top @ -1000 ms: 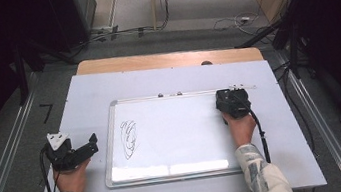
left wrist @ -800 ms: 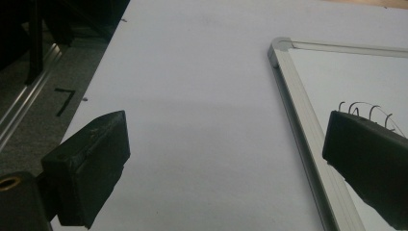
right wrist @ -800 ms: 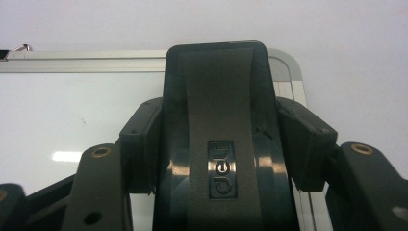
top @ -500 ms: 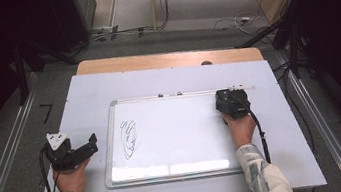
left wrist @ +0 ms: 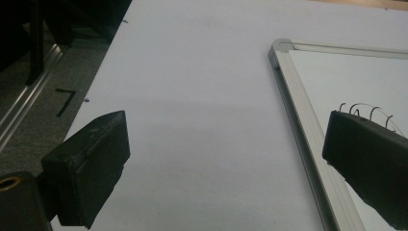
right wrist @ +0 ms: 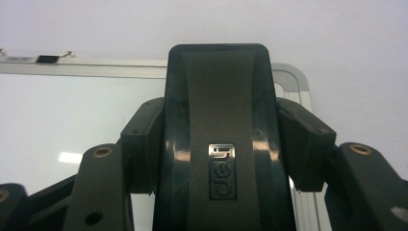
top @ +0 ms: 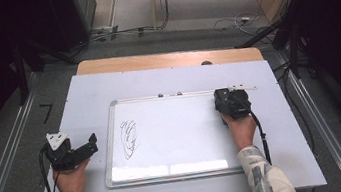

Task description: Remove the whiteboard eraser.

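Note:
A whiteboard [top: 180, 140] in a silver frame lies flat on the white table. A black scribble [top: 130, 138] sits near its left side. My right gripper [top: 230, 102] rests at the board's top right corner, shut on a black board eraser [right wrist: 219, 86] that stands up between its jaws; the board's rounded corner [right wrist: 293, 77] shows just behind it. My left gripper [top: 87, 147] lies on the table left of the board, open with nothing between its fingers. In the left gripper view [left wrist: 226, 139] the board's frame [left wrist: 298, 110] and scribble [left wrist: 365, 110] run past its right jaw.
The white sheet [top: 166, 81] covers a wooden table [top: 153, 60]. Metal rails [top: 6, 164] run along both sides on the floor. Cables [top: 228, 19] lie on the floor beyond the table. Small clips [top: 168, 95] sit on the board's top frame.

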The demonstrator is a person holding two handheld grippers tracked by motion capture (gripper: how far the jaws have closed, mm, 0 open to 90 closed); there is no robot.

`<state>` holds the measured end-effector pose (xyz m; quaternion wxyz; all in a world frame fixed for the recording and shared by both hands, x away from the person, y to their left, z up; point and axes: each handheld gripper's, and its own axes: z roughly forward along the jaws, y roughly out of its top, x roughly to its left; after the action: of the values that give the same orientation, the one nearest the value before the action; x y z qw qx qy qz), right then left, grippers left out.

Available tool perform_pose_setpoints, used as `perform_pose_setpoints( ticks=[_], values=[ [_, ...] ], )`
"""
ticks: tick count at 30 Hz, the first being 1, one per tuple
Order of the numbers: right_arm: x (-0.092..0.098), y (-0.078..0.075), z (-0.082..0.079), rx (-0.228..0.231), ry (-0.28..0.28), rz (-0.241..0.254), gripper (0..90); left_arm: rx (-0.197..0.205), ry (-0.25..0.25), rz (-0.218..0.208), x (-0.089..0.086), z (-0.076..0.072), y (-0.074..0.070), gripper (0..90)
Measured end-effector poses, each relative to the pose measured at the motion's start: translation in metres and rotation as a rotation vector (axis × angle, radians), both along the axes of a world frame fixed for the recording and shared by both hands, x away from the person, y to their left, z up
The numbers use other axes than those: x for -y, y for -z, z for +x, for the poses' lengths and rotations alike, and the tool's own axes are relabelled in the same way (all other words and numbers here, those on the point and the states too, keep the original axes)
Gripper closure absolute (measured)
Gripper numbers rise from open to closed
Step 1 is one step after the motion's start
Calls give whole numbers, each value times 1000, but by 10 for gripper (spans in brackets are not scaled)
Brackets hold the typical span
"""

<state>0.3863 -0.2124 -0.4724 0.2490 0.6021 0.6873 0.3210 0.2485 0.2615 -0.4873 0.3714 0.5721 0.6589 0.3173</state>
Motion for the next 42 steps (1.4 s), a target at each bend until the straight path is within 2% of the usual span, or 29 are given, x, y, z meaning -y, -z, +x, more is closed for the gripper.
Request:
perform_pose_setpoints(
  ticks=[10, 18, 31, 42],
  values=[
    [-14, -9, -18, 8, -66, 6, 386, 6, 3, -2, 0, -1, -1, 30],
    [-28, -11, -31, 7, -96, 13, 386, 5, 0, 0, 0, -2, -1, 30],
    [-56, -9, -43, 10, -164, 11, 386, 6, -2, -3, -1, -3, -1, 30],
    [-74, -5, -45, 5, -200, 17, 386, 4, 0, -5, -1, -2, -1, 30]
  ],
)
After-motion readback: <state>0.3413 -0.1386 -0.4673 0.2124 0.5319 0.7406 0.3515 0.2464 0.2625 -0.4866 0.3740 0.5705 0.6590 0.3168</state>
